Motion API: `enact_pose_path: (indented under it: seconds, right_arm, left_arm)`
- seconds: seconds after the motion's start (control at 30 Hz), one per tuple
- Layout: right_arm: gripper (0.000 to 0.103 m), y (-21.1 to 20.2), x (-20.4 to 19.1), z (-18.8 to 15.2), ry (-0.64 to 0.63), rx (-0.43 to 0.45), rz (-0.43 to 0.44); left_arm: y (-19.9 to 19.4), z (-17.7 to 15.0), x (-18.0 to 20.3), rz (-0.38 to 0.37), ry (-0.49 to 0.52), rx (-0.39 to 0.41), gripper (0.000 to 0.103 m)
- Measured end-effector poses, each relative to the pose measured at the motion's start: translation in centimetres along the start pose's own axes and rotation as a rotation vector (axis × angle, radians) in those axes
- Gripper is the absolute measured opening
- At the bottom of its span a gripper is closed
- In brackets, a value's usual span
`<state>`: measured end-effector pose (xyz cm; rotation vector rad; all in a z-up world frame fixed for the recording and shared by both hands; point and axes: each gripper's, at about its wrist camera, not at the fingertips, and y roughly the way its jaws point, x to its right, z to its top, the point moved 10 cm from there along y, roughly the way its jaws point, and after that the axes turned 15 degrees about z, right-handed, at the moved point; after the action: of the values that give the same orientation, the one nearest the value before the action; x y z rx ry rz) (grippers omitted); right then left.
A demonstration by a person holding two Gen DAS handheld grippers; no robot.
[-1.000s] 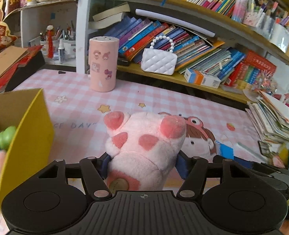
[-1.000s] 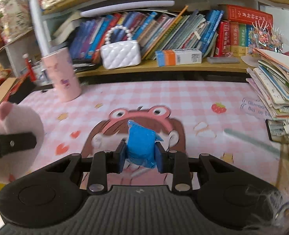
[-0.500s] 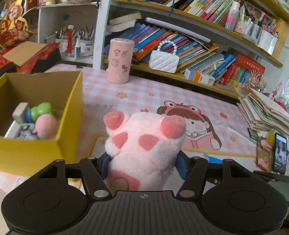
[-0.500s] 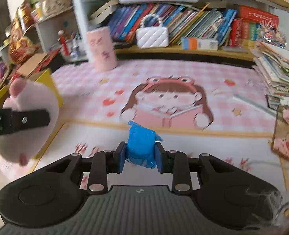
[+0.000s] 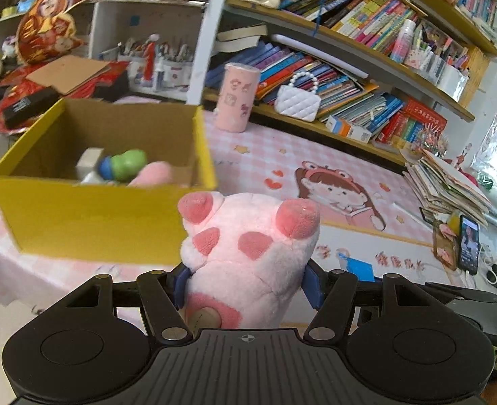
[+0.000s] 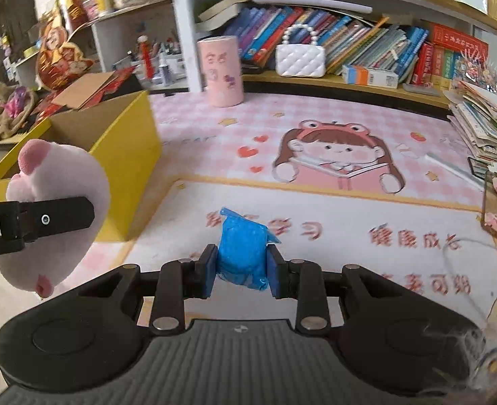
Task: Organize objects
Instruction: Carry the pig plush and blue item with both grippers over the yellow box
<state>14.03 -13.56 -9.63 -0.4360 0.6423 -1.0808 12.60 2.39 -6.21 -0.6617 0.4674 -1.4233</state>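
Observation:
My left gripper (image 5: 246, 283) is shut on a pink plush pig (image 5: 248, 239) and holds it in the air, near the front right corner of the yellow cardboard box (image 5: 90, 219). The box holds several small toys, among them a green one (image 5: 128, 163). In the right wrist view the plush pig (image 6: 58, 209) hangs at the left beside the box (image 6: 123, 155). My right gripper (image 6: 241, 266) is shut on a crumpled blue packet (image 6: 241, 253), held above the front of the pink desk mat (image 6: 332, 155). The blue packet also shows in the left wrist view (image 5: 358, 268).
A pink cylinder (image 5: 236, 98) and a white quilted handbag (image 5: 297, 103) stand at the back by shelves of books. A stack of papers (image 6: 484, 128) and a phone (image 5: 467, 248) lie at the right. Clutter fills the left shelf.
Both grippers have pulled back and risen with their loads. The yellow box has come fully into the left wrist view, with the plush now at its front right corner.

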Motion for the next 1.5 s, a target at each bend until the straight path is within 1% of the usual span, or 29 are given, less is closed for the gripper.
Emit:
enact_pose_path:
  seconds: [0.13, 0.37, 0.63, 1.07, 1.3, 1.4, 1.5]
  right_arm:
    - [0.028, 0.1, -3.3, -1.5, -0.016, -0.019, 0.01]
    - [0.029, 0.3, -8.0, -3.3, -0.024, -0.023, 0.026]
    - [0.028, 0.9, -12.4, -4.2, -0.046, -0.03, 0.056]
    - [0.029, 1.5, -16.3, -4.6, -0.082, -0.041, 0.082]
    - [0.029, 2.1, -18.3, -4.9, -0.116, -0.06, 0.109]
    - [0.029, 2.4, -18.7, -4.5, -0.134, -0.06, 0.114]
    - [0.029, 2.6, -18.9, -3.7, -0.156, -0.043, 0.115]
  left_arm:
    - [-0.9, -1.2, -3.2, 0.009, -0.026, -0.02, 0.063]
    - [-2.8, -2.6, -7.8, 0.03, -0.043, -0.019, 0.063]
    - [-4.1, -3.0, -11.4, 0.052, -0.059, -0.007, 0.063]
    - [-5.1, -3.7, -14.6, 0.064, -0.084, -0.004, 0.063]
    - [-5.3, -3.9, -16.4, 0.087, -0.121, -0.001, 0.063]
    - [-5.2, -3.5, -16.8, 0.093, -0.133, 0.008, 0.063]
    - [-5.1, -2.3, -17.1, 0.103, -0.128, 0.044, 0.063]
